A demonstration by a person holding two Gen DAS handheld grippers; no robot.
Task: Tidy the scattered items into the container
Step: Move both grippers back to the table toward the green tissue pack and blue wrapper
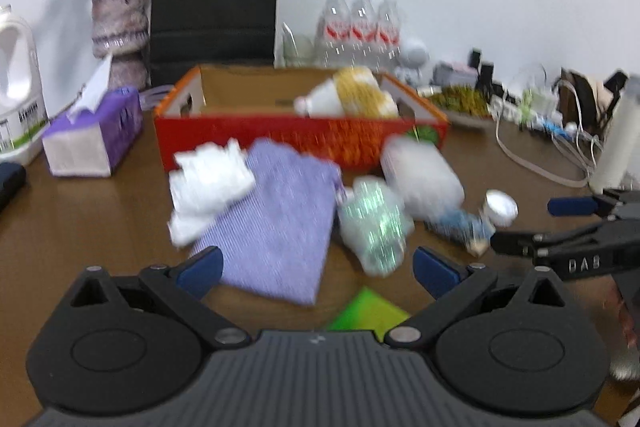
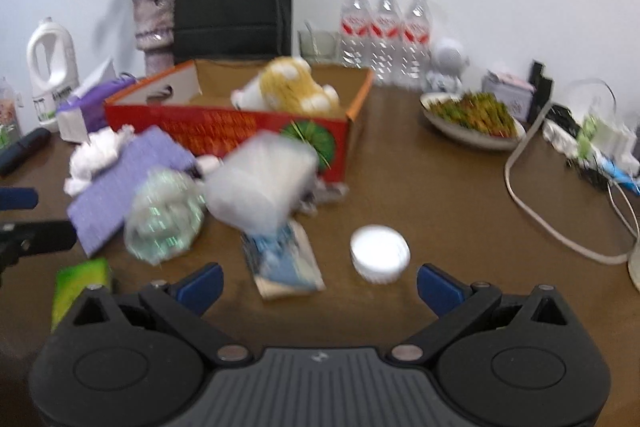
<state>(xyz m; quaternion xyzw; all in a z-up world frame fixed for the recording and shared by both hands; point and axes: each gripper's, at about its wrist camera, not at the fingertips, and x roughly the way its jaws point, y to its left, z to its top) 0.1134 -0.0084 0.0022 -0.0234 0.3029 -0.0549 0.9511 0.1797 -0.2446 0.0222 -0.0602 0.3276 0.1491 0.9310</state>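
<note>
red box (image 2: 240, 131), plush toy (image 2: 288, 85) inside, both jaws apart

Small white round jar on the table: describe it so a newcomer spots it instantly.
Start at the red cardboard box on the brown wooden table. Come toward the camera past the crumpled clear plastic wraps to the bare patch on the right. There stands the small white round jar, alone; its neighbours are soft, flat or crinkled, it is a squat rigid cylinder.
</note>
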